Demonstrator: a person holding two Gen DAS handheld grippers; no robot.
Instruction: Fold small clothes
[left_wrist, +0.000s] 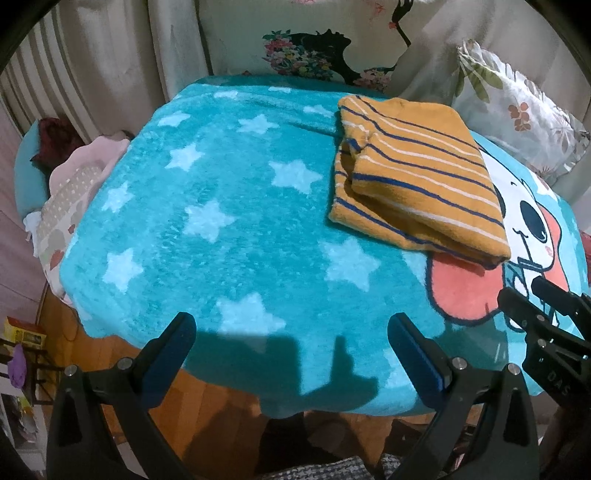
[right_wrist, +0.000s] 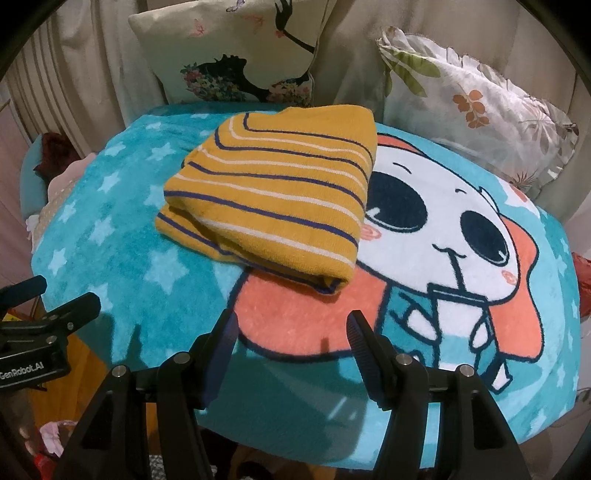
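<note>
Since the mustard striped garment already lies in a compact layered bundle on the teal star-print blanket, partly over the blanket's cartoon figure, the folding of this piece looks finished. Both the left gripper and the right gripper hover near the blanket's front edge, fingers spread and holding nothing. Next, probably, comes setting it aside or fetching another garment; floral cushions stand behind.

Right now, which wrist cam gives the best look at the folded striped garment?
Right wrist view: the folded striped garment sits near centre, large, with its layered folded edges clearly visible on the blanket. The left wrist view shows it whole too, but off to the upper right, smaller and more distorted.
</note>
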